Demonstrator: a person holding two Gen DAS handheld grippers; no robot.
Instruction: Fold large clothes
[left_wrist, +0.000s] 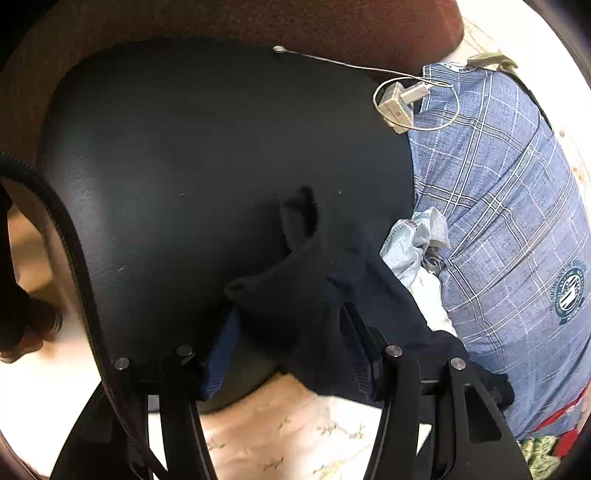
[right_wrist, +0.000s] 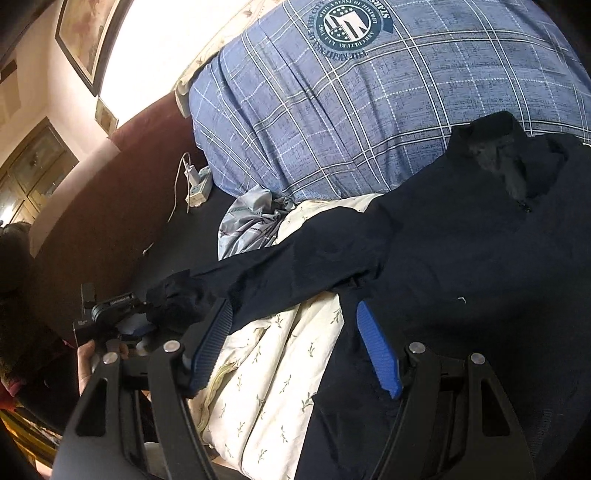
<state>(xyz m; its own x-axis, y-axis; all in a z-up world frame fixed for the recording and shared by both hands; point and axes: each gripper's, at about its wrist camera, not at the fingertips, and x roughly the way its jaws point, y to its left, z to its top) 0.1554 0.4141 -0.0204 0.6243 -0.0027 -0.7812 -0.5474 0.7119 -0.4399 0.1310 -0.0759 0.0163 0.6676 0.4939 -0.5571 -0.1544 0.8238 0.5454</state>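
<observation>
A dark navy jacket (right_wrist: 461, 258) lies collar up across a cream floral sheet (right_wrist: 273, 373) and against a blue plaid quilt. Its long sleeve (right_wrist: 295, 266) stretches left to the cuff (right_wrist: 173, 295), where my left gripper (right_wrist: 110, 314) sits. In the left wrist view the cuff end of the sleeve (left_wrist: 295, 266) lies between the fingers of my left gripper (left_wrist: 290, 314); the blue pads (left_wrist: 221, 354) stand apart on either side of it. My right gripper (right_wrist: 295, 332) is open over the sheet beside the jacket's side, with nothing between its pads.
The blue plaid quilt (right_wrist: 369, 110) with a round emblem fills the back. A smooth black surface (left_wrist: 166, 166) lies under the cuff, with a white charger and cable (left_wrist: 397, 103) on it. Crumpled grey striped cloth (right_wrist: 251, 218) sits beside the quilt. A hand (right_wrist: 86, 360) holds the left gripper.
</observation>
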